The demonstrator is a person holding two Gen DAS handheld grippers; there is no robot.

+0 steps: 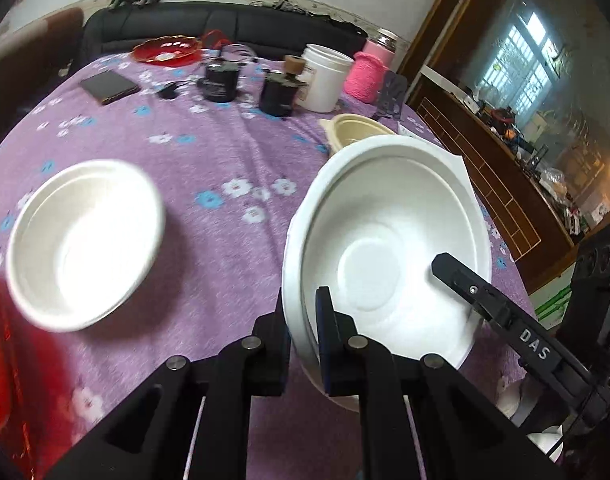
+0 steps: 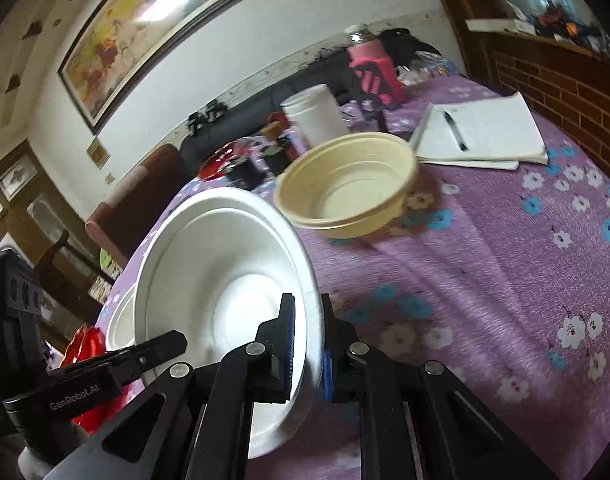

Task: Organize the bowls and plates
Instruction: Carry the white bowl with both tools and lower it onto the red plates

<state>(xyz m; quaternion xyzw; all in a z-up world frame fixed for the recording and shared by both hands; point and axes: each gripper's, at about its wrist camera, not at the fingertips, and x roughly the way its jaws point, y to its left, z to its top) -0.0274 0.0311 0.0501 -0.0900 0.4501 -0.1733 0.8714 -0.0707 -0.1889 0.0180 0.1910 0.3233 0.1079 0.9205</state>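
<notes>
Both grippers hold the same white foam bowl [image 1: 389, 240], tilted above the purple flowered tablecloth [image 1: 209, 168]. My left gripper [image 1: 305, 312] is shut on its near left rim. My right gripper [image 2: 305, 320] is shut on the opposite rim of that bowl [image 2: 225, 264]; one of its fingers [image 1: 465, 284] shows inside the bowl in the left wrist view. A second white bowl [image 1: 85, 240] rests on the table to the left and shows behind the held bowl in the right wrist view [image 2: 119, 320]. Stacked beige bowls [image 2: 349, 184] sit further back, partly hidden in the left wrist view [image 1: 357, 130].
At the far side stand a white tub [image 1: 325, 78], a pink knitted jar [image 1: 365, 76], black containers [image 1: 279, 94], a red glass dish [image 1: 167, 50] and a dark tablet [image 1: 109, 86]. A notebook with a pen [image 2: 481, 132] lies at the right. Something red [image 2: 85, 348] lies at the left edge.
</notes>
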